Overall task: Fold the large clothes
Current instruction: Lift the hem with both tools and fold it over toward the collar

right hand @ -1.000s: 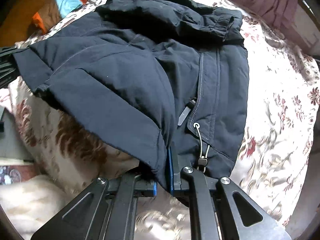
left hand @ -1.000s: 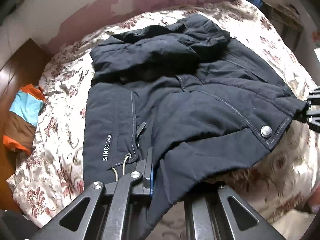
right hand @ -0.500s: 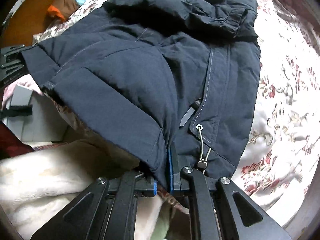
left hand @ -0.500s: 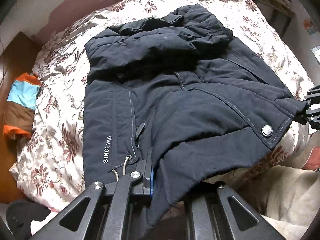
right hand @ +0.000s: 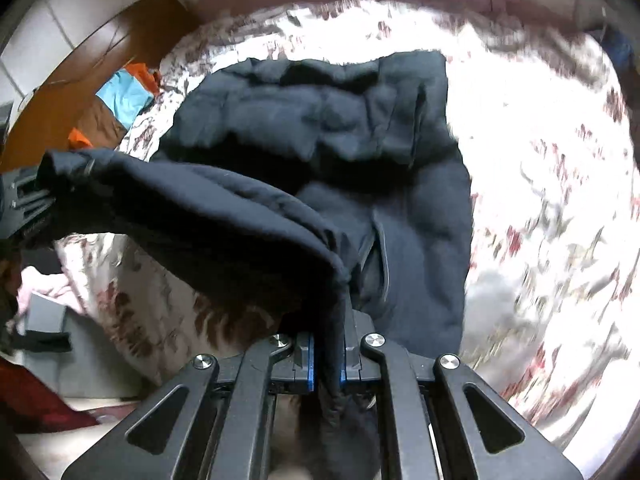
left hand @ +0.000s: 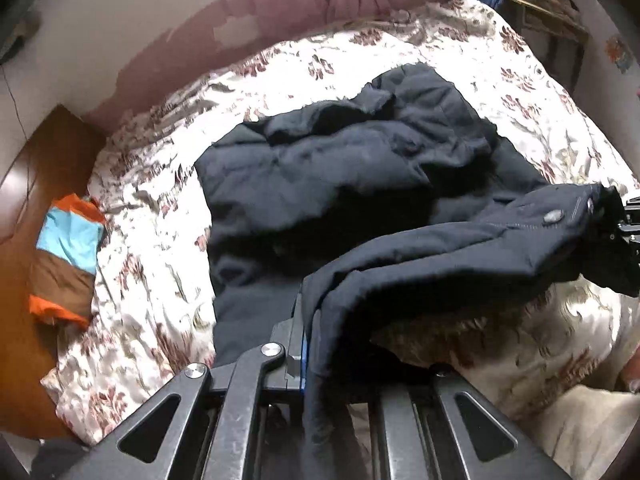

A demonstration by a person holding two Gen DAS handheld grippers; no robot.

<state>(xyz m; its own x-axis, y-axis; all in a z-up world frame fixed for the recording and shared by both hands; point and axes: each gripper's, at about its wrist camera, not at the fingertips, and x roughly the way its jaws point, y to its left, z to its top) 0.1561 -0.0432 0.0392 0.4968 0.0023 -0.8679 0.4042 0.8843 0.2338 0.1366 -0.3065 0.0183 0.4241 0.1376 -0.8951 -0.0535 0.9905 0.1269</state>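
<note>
Both claws (left hand: 310,344) (right hand: 326,360) pinch the jacket's (left hand: 320,184) hem — over a floral bedspread (left hand: 152,248).

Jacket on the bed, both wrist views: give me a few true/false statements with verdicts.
1. Both tongs are shut on the jacket hem. True: left tongs and right tongs each pinch dark fabric.
2. The jacket lies fully flat on the bedspread. False: its near edge is raised between the tongs.
3. The jacket is red. False: dark navy.
4. A striped orange, blue and brown cloth lies beside the bed. True.
5. The bedspread is plain white. False: floral.
</note>
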